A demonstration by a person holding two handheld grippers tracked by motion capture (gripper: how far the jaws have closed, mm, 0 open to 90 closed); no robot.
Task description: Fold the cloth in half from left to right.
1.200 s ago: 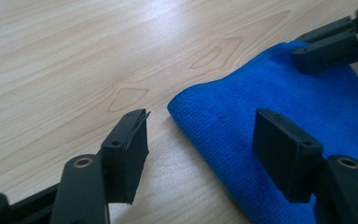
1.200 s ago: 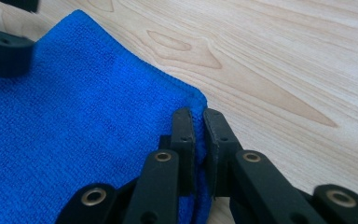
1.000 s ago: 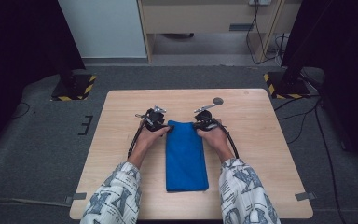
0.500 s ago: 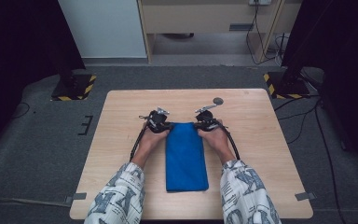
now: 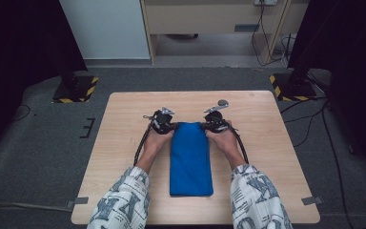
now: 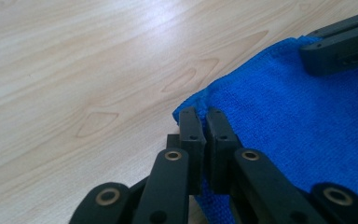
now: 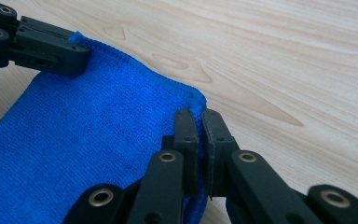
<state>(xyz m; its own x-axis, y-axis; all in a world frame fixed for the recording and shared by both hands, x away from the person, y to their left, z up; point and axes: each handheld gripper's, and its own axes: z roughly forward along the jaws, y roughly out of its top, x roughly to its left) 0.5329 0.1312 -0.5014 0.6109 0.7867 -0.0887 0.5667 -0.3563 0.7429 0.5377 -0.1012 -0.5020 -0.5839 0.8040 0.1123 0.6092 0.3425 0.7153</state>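
A blue cloth point(image 5: 190, 157), folded into a long strip, lies flat on the wooden table point(image 5: 124, 143). My left gripper point(image 5: 173, 126) is at its far left corner. In the left gripper view the jaws point(image 6: 200, 114) have just been closing and now pinch the cloth's point(image 6: 284, 116) hemmed corner. My right gripper point(image 5: 205, 126) holds the far right corner. In the right gripper view its jaws point(image 7: 196, 114) are shut on the cloth's point(image 7: 98, 135) edge. Each gripper view shows the other gripper point(image 6: 340, 44) point(image 7: 51, 46) at the opposite corner.
A small grey disc point(image 5: 223, 102) lies on the table just beyond the right gripper. Bare wood surrounds the cloth on both sides. Two stands with yellow-black bases point(image 5: 74, 88) point(image 5: 290, 86) sit on the floor past the table's far corners.
The left gripper has edged in to the cloth's far left corner and closed on it. The right gripper and the cloth have stayed put.
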